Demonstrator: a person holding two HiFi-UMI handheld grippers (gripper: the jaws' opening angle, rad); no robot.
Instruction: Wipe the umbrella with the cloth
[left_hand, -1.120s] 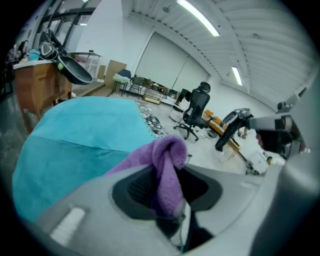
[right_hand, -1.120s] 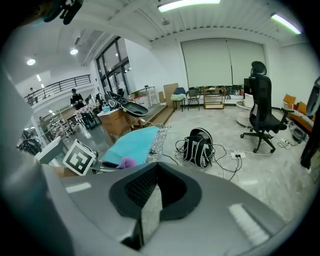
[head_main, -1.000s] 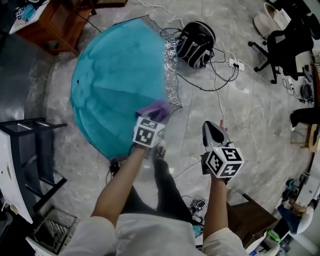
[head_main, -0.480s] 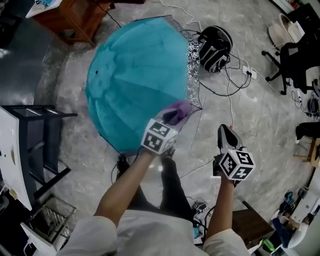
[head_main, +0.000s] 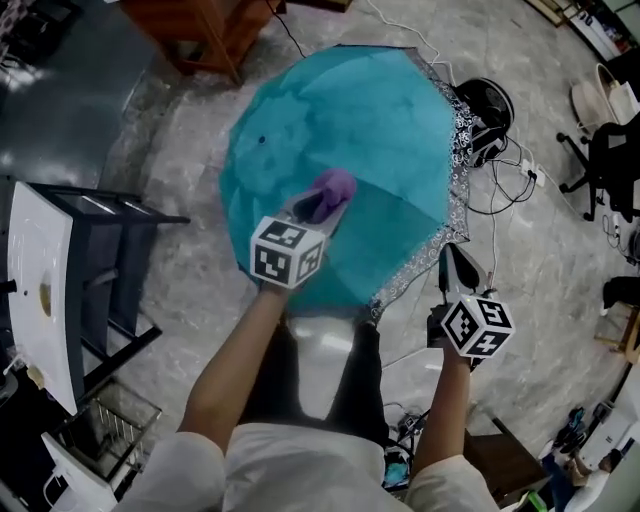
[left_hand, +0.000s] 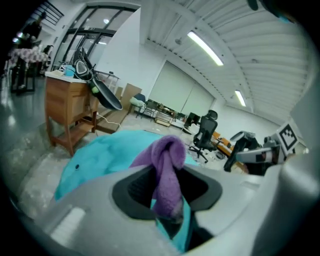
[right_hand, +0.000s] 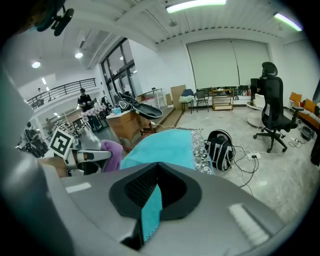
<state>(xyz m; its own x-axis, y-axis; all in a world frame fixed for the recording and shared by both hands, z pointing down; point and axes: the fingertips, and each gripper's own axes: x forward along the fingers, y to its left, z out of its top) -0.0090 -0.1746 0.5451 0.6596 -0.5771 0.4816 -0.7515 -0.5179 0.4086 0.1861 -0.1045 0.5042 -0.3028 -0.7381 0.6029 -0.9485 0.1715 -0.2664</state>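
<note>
An open teal umbrella (head_main: 340, 130) with a patterned lace edge lies canopy-up on the floor. My left gripper (head_main: 318, 204) is shut on a purple cloth (head_main: 330, 190) and holds it against the canopy just below its middle. In the left gripper view the cloth (left_hand: 167, 170) hangs folded between the jaws, with the umbrella (left_hand: 102, 155) behind it. My right gripper (head_main: 452, 262) is at the canopy's near right edge. In the right gripper view it (right_hand: 151, 207) is shut on a strip of the teal umbrella (right_hand: 165, 147) fabric.
A black bag (head_main: 487, 108) with cables lies just past the umbrella's right edge. A wooden table (head_main: 215, 25) stands at the back. A dark rack (head_main: 105, 270) stands to the left and an office chair (head_main: 610, 160) at the far right. The person's legs are below the canopy.
The left gripper has slid the purple cloth from the canopy's near rim up toward its middle. The canopy's edge now reaches the right gripper, which held nothing a second ago.
</note>
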